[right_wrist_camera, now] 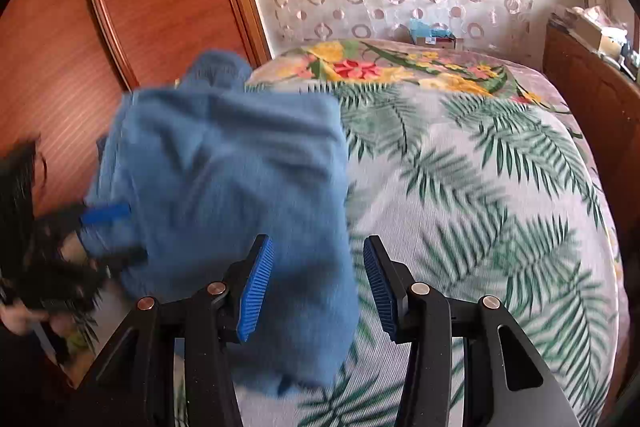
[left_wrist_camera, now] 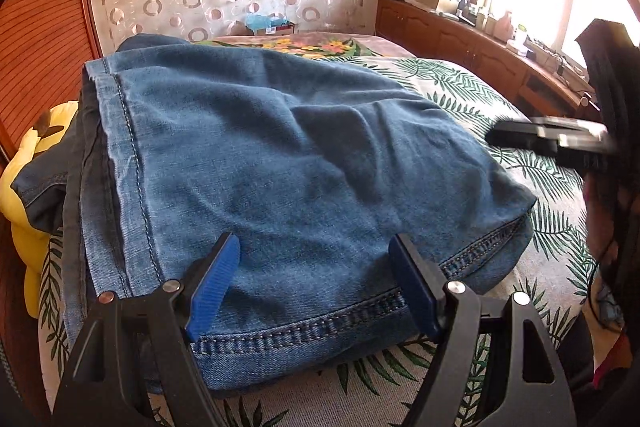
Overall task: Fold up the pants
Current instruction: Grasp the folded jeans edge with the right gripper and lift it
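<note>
We see the blue jeans point(left_wrist_camera: 280, 163) lying folded into a thick, rumpled bundle on the bed point(left_wrist_camera: 460, 95), which is covered with a palm-leaf bedspread; a stitched hem runs down the bundle's left side and a double-stitched seam edges its near side. The left gripper point(left_wrist_camera: 314, 283) hangs low over that near edge with its fingers point(left_wrist_camera: 214, 287) spread wide apart, the denim lying between and under the blue pads; from this angle we cannot be sure whether the pads rest on the cloth, but they do not pinch it. In the right wrist view the picture is smeared, and the right gripper point(right_wrist_camera: 318, 287) sits at the bundle's right-hand edge, its fingers point(right_wrist_camera: 256, 291) parted with nothing clamped between them: one pad is over the jeans point(right_wrist_camera: 224, 187), the other over the bare bedspread point(right_wrist_camera: 480, 207). The same gripper shows as a dark blurred shape at the right of the left wrist view point(left_wrist_camera: 548, 141), just off the denim. A yellow cushion point(left_wrist_camera: 24, 187) lies beside the jeans at the left, next to a wooden wardrobe point(left_wrist_camera: 44, 47).
</note>
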Demonstrator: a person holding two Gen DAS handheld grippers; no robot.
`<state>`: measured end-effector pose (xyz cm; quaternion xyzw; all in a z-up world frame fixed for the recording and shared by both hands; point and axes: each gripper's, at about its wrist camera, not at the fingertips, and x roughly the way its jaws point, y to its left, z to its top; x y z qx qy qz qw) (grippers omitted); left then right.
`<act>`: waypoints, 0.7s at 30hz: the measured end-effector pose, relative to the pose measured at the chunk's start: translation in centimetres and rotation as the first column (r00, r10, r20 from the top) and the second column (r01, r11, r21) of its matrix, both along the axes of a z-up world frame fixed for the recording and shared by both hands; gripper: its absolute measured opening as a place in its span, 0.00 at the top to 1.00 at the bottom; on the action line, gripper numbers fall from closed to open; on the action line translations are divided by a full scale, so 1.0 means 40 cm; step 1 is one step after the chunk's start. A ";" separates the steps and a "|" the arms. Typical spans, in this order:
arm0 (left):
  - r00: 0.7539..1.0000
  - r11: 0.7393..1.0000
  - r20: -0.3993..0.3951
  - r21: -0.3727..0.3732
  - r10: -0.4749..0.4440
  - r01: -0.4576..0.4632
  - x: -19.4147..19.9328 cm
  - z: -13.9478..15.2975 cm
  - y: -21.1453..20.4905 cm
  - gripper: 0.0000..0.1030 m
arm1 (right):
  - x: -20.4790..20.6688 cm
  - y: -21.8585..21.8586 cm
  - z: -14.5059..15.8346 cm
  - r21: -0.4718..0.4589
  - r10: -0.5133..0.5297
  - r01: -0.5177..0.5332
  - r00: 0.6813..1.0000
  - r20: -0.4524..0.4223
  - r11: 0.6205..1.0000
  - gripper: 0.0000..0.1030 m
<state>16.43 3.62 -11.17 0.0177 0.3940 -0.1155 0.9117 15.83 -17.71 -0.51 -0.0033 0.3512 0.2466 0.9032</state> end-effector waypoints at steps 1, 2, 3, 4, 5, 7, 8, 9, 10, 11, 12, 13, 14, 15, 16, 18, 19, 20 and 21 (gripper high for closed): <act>1.000 1.000 0.001 0.000 0.001 -0.001 0.000 -0.001 0.000 0.25 | 0.021 0.000 0.007 0.007 0.012 -0.012 1.000 -0.010 1.000 0.53; 1.000 1.000 0.003 0.001 0.002 -0.002 0.000 -0.001 -0.001 0.25 | 0.043 0.003 0.008 -0.001 0.017 -0.017 1.000 -0.019 1.000 0.53; 1.000 1.000 0.005 0.000 0.002 -0.002 -0.001 -0.002 -0.002 0.25 | 0.061 0.008 0.007 -0.010 0.017 -0.017 1.000 -0.024 1.000 0.53; 1.000 1.000 0.005 0.000 0.003 -0.003 0.000 -0.002 -0.001 0.25 | 0.084 0.017 0.003 -0.020 0.027 -0.027 0.999 -0.037 0.999 0.53; 1.000 1.000 0.006 0.000 0.003 -0.003 0.000 -0.002 -0.002 0.25 | 0.104 0.028 0.000 -0.029 0.040 -0.042 0.998 -0.046 0.999 0.53; 1.000 1.000 0.007 0.000 0.002 -0.002 0.000 -0.003 -0.001 0.25 | 0.147 0.052 -0.006 -0.050 0.055 -0.058 0.997 -0.055 0.997 0.53; 1.000 1.000 0.008 0.000 0.002 -0.002 0.001 -0.003 -0.001 0.25 | 0.170 0.063 -0.015 -0.062 0.060 -0.064 0.996 -0.069 0.996 0.53; 1.000 1.000 0.009 0.000 0.001 -0.001 0.000 -0.004 -0.002 0.25 | 0.195 0.072 -0.025 -0.063 0.069 -0.075 0.993 -0.097 0.995 0.53; 1.000 1.000 0.009 -0.001 0.001 -0.001 0.000 -0.003 0.001 0.25 | 0.219 0.080 -0.039 -0.059 0.077 -0.085 0.988 -0.132 0.995 0.53; 1.000 1.000 0.009 -0.003 0.001 -0.001 0.000 -0.003 0.002 0.25 | 0.238 0.087 -0.048 -0.064 0.076 -0.086 0.986 -0.151 0.994 0.53; 1.000 1.000 0.010 -0.004 0.001 -0.001 -0.001 -0.003 0.002 0.25 | 0.249 0.092 -0.058 -0.068 0.078 -0.091 0.983 -0.166 0.994 0.53; 1.000 1.000 0.010 -0.006 0.000 0.000 -0.001 -0.003 0.003 0.25 | 0.253 0.095 -0.066 -0.069 0.084 -0.097 0.981 -0.173 0.993 0.53; 1.000 1.000 0.011 -0.008 -0.002 0.002 -0.001 -0.003 0.004 0.25 | 0.254 0.097 -0.067 -0.070 0.085 -0.098 0.982 -0.167 0.993 0.53; 1.000 1.000 0.012 -0.009 -0.003 0.004 -0.002 -0.003 0.005 0.25 | 0.254 0.101 -0.070 -0.065 0.089 -0.101 0.982 -0.165 0.993 0.53; 1.000 1.000 0.013 -0.011 -0.005 0.005 -0.002 -0.003 0.005 0.25 | 0.254 0.102 -0.074 -0.056 0.092 -0.103 0.982 -0.165 0.993 0.55; 1.000 1.000 0.014 -0.013 -0.006 0.006 -0.005 -0.003 0.005 0.25 | 0.252 0.107 -0.079 -0.021 0.121 -0.126 0.978 -0.170 0.992 0.67; 1.000 1.000 0.014 -0.014 -0.006 0.006 -0.006 -0.003 0.005 0.25 | 0.250 0.111 -0.080 -0.025 0.125 -0.131 0.978 -0.166 0.991 0.73; 1.000 1.000 0.013 -0.014 -0.006 0.006 -0.007 -0.003 0.005 0.25 | 0.247 0.112 -0.081 -0.029 0.131 -0.137 0.978 -0.162 0.990 0.80; 1.000 1.000 0.011 -0.014 -0.006 0.006 -0.006 -0.002 0.005 0.25 | 0.244 0.113 -0.080 -0.028 0.138 -0.144 0.978 -0.155 0.989 0.88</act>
